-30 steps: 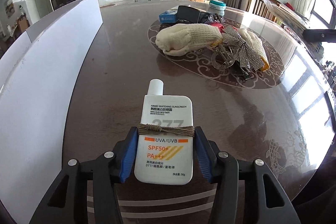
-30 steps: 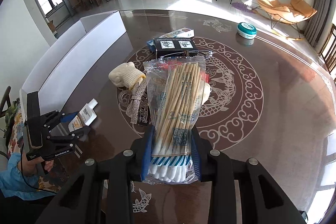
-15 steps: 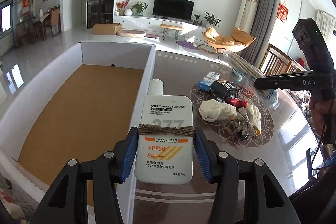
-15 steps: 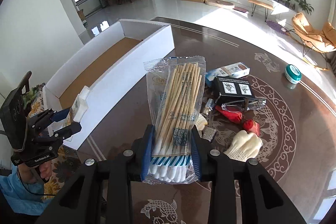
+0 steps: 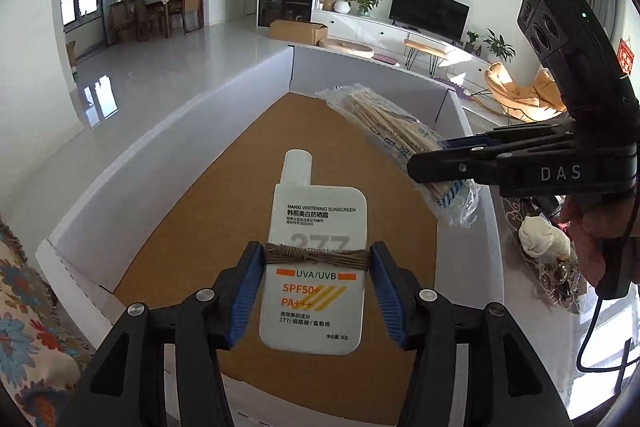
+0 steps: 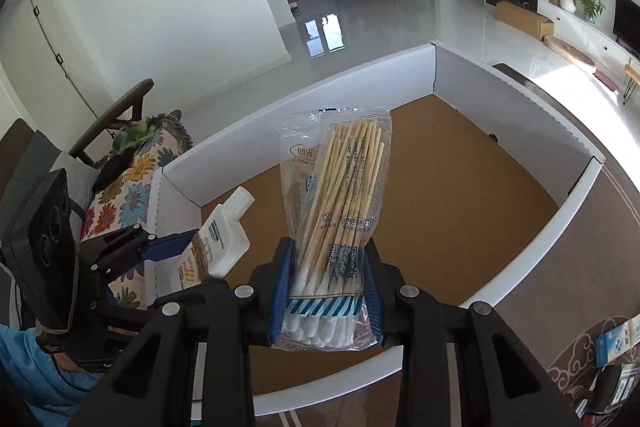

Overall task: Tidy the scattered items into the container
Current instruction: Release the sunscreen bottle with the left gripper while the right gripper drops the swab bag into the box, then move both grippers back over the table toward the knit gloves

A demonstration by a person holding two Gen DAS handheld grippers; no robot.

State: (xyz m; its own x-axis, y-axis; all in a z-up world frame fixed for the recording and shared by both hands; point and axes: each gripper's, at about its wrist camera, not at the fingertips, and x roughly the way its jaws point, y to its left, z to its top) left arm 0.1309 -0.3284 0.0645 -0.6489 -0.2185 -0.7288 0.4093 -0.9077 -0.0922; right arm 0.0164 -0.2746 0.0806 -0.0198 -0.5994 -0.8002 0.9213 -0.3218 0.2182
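Both tools swung off the bench, now over the box [image 5: 256, 91].
Left tool [image 5: 316, 291] opening around sunscreen [image 5: 316, 259]; right tool [image 6: 326, 301] opening around swab pack [image 6: 340, 203]. Crowded drop, items may collide.

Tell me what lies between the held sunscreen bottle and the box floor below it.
Nothing: under the sunscreen bottle the box shows only bare brown floor in the left wrist view; the right wrist view agrees.

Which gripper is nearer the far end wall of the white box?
Right. The right gripper, jaws opening around the cotton swab pack, reaches further along the white box; the left gripper, jaws opening around the sunscreen bottle, hangs over the near end.
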